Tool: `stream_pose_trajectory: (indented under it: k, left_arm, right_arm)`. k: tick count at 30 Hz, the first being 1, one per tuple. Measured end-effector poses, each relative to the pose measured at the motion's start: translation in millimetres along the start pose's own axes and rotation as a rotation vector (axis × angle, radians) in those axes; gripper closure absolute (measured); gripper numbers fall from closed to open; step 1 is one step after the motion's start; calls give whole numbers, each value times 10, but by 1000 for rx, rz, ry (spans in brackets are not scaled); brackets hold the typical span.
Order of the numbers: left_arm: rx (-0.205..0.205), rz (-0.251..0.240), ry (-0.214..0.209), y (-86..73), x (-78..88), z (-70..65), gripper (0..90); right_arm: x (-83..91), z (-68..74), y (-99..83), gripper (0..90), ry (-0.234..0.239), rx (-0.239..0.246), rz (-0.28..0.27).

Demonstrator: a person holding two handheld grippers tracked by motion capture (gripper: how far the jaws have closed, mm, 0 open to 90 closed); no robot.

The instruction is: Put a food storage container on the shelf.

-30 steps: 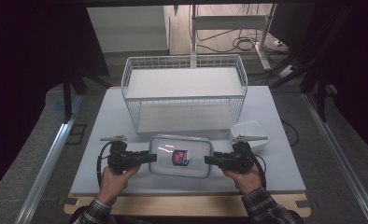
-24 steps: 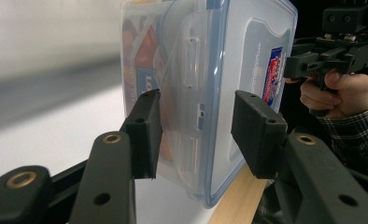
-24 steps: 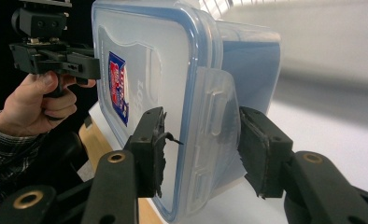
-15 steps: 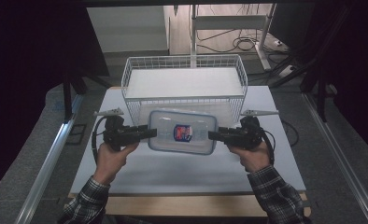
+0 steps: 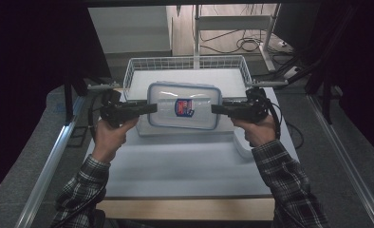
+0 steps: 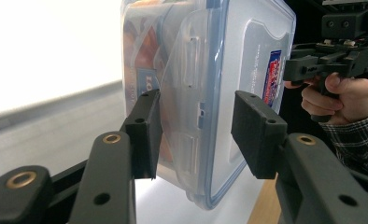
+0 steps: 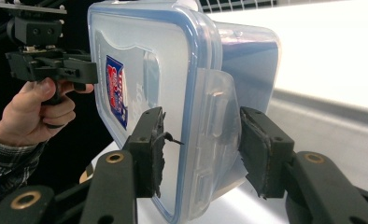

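A clear plastic container (image 5: 183, 107) with a blue-sealed lid and a red and blue label hangs in the air in front of the wire basket (image 5: 137, 64). My left gripper (image 5: 152, 108) is shut on its left end and my right gripper (image 5: 215, 109) on its right end. In the left gripper view the jaws (image 6: 194, 135) clamp the container's (image 6: 247, 60) side latch, with the other gripper (image 6: 313, 60) beyond. The right gripper view has the jaws (image 7: 201, 149) on the opposite latch of the container (image 7: 140, 51), lid facing left.
The white wire basket stands at the back of the white table top (image 5: 185, 161). A white object (image 5: 240, 145) lies on the table under the right hand. Metal rails run along both sides of the table.
Both grippers have lifted the container off the front of the table and carried it up and away from the person, to the basket's front edge.
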State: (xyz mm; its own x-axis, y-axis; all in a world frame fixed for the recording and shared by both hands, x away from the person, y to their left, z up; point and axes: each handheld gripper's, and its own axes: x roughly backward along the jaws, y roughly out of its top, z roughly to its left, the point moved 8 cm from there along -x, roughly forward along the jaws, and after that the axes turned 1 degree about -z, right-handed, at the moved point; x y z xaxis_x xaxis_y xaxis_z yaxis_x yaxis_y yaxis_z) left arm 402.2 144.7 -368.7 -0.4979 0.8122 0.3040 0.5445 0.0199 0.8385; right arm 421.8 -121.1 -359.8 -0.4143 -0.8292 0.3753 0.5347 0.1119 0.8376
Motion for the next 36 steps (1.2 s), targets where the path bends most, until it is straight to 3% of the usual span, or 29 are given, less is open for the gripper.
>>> stream_pose_trajectory:
  k: [5,16,23,28,36]
  left_arm:
    - [-2,-11,2,145,-24,26,536]
    - [46,-36,-21,375,-194,232,534]
    - [58,-38,-19,437,-264,337,529]
    - [90,-35,-2,461,-298,428,527]
    - [85,-38,18,504,-311,489,521]
  right_arm:
    - [-17,-40,202,516,-7,10,-17]
    - [-89,-207,554,507,-55,4,-16]
    - [-148,-282,654,502,-77,-4,-15]
    - [-248,-373,711,495,-85,-16,-10]
    - [-330,-437,740,487,-84,-34,-2]
